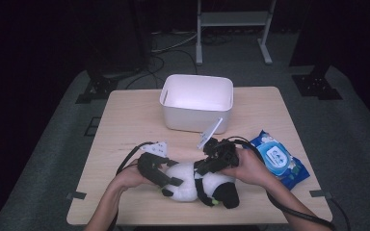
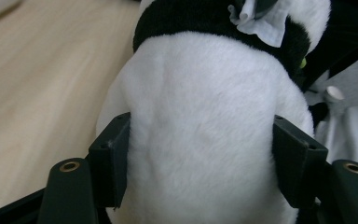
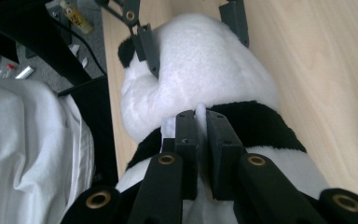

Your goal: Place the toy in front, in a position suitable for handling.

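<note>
A black-and-white panda plush (image 1: 189, 186) lies on the wooden table (image 1: 125, 120) near its front edge. My left gripper (image 1: 172, 174) reaches in from the left; its jaws press both sides of the plush's white rounded part (image 2: 205, 116), which bulges between them. Coming from the right, my right gripper (image 1: 200, 168) sits over the plush's black band (image 3: 261, 126). It (image 3: 201, 133) is shut on a small white cloth label (image 3: 199, 110) sewn at that band. The left gripper view shows the label (image 2: 261, 23) at the top.
A white open bin (image 1: 197, 102) stands at the back middle of the table. A blue pack of wet wipes (image 1: 278, 160) lies to the right of my right hand. The person's white clothing (image 3: 28, 149) is at the table's front edge.
</note>
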A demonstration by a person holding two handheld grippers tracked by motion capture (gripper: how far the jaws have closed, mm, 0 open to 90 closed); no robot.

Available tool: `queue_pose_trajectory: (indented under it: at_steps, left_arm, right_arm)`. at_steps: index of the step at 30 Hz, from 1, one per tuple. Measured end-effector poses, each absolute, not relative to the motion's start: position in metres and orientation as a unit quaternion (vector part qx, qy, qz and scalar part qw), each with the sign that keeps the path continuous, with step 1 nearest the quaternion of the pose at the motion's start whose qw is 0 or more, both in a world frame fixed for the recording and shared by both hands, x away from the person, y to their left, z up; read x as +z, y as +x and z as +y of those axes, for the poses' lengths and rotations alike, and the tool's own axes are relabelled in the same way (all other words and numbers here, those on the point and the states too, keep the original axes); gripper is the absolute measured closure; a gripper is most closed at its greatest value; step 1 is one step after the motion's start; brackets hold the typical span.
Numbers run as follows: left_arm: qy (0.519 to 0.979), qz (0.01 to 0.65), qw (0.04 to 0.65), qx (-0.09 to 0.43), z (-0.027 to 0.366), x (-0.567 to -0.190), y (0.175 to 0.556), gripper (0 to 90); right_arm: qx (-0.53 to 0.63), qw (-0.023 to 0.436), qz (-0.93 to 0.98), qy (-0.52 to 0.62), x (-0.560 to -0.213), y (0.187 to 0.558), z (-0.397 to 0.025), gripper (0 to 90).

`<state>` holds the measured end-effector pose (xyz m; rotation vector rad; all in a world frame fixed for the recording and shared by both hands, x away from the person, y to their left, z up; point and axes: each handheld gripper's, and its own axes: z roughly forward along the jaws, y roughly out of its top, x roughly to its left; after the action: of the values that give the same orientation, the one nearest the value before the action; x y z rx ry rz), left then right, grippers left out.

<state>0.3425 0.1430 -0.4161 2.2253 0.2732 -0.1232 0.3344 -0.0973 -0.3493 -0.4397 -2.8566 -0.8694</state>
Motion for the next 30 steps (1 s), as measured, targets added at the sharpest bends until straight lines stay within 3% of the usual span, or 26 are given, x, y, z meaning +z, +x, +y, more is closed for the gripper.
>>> queue_pose_trajectory:
  at_steps: [5,8,14,21,25,30]
  left_arm:
    - [0.9,0.094,0.425,-0.004,0.14,-0.411,0.346,31.8]
    - [0.908,0.075,0.408,0.054,0.142,-0.405,0.348,32.1]
    - [0.914,0.059,0.389,0.099,0.153,-0.4,0.344,31.7]
    - [0.908,0.08,0.404,0.074,0.159,-0.403,0.342,24.8]
    - [0.902,0.096,0.419,0.044,0.161,-0.404,0.345,19.3]
    - [0.89,0.104,0.443,0.023,0.167,-0.395,0.345,21.6]
  right_arm:
    - [-0.294,0.049,-0.942,-0.156,-0.345,0.344,-0.099,84.0]
    - [-0.296,0.041,-0.941,-0.161,-0.342,0.35,-0.095,84.3]
    - [-0.308,0.029,-0.939,-0.152,-0.338,0.359,-0.073,84.7]
    - [-0.324,-0.001,-0.937,-0.133,-0.339,0.366,-0.045,84.4]
    - [-0.299,0.016,-0.944,-0.137,-0.355,0.369,-0.043,84.3]
    - [-0.301,0.026,-0.944,-0.135,-0.358,0.364,-0.049,83.6]
